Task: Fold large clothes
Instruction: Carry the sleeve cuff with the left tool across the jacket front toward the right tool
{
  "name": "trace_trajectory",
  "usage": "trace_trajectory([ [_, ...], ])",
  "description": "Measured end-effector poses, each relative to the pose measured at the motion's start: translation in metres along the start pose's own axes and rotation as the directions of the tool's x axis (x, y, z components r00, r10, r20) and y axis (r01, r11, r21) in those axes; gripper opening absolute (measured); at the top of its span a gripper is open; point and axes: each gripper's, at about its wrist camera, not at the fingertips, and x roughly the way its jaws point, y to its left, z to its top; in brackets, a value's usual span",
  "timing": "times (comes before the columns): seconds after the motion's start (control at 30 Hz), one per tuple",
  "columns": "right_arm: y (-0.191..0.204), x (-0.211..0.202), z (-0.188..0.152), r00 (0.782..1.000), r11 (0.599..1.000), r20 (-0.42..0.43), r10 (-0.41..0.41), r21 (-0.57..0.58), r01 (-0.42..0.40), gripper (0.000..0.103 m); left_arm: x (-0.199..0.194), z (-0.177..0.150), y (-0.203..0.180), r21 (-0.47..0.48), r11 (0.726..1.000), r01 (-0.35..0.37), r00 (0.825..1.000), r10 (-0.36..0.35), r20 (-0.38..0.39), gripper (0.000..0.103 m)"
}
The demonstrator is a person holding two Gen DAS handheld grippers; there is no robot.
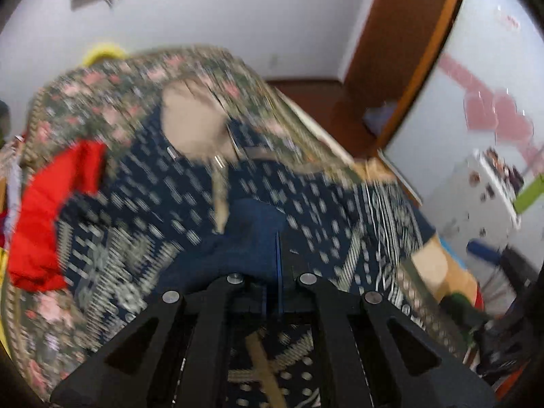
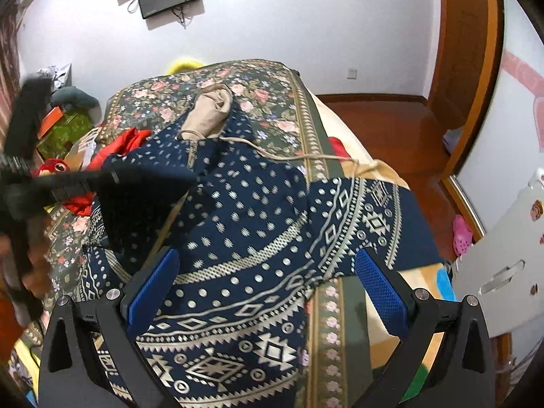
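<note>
A large navy garment with a silver geometric pattern lies spread over a floral bedspread, its beige lining showing at the far end with a beige cord trailing right. In the blurred left wrist view the garment fills the middle. My left gripper is shut on a fold of the navy cloth; it shows as a dark blurred shape at the left of the right wrist view. My right gripper is open, its blue pads astride the garment's near edge, just above it.
A red garment lies on the bed's far left, also in the left wrist view. A red plush toy and clutter sit left. A wooden door and wooden floor are right. A white cabinet stands near right.
</note>
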Motion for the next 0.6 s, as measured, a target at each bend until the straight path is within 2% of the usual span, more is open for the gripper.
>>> trace_trajectory([
  [0.1,-0.007,0.002,-0.003,1.000,1.000,-0.017,-0.002,0.018,0.002,0.103,0.029,-0.019,-0.013,0.025,1.000,0.013,0.996,-0.011,-0.093,0.003],
  [0.27,-0.011,0.004,-0.006,0.999,1.000,-0.034,-0.010,0.025,0.010,0.103,0.047,-0.046,-0.029,0.109,0.994,0.015,0.983,0.006,-0.183,0.005],
  [0.37,-0.009,0.005,-0.005,0.999,1.000,-0.040,-0.017,0.014,0.017,0.103,0.043,-0.057,-0.032,0.137,0.990,0.029,0.978,0.001,-0.211,0.028],
  [0.43,-0.005,0.005,-0.004,0.999,1.000,-0.042,-0.017,0.003,0.017,0.103,0.032,-0.064,-0.031,0.144,0.989,0.039,0.980,-0.009,-0.200,0.049],
  [0.6,0.012,0.009,0.003,0.999,0.999,-0.044,-0.007,-0.033,0.006,0.103,-0.001,-0.071,-0.013,0.128,0.991,0.041,0.987,-0.020,-0.159,0.056],
])
